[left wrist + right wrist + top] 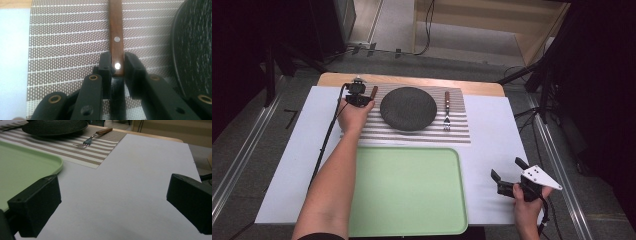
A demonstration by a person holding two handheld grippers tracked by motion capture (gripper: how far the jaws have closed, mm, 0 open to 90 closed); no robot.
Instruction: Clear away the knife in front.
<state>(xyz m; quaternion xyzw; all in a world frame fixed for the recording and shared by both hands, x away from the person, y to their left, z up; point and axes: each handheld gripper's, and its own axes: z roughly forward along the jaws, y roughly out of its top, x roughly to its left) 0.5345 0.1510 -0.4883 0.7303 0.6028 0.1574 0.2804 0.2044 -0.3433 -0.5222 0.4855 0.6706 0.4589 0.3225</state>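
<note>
A dark round plate (pixel 408 108) sits on a striped placemat (pixel 457 132), with a wooden-handled fork (pixel 446 111) to its right. Left of the plate lies a utensil with a brown wooden handle (pixel 116 35); its blade end is hidden. My left gripper (pixel 358 97) is shut on the near end of that handle, both jaws pressing its sides in the left gripper view. My right gripper (pixel 507 171) hovers open over bare white table near the right front; the fork (pixel 93 137) and plate (pixel 55 127) lie far ahead of it.
A light green tray (pixel 407 190) lies empty at the front centre of the white table top (pixel 492 150). Its corner (pixel 30 162) is just left of my right gripper. Dark stands and cables surround the table on the floor.
</note>
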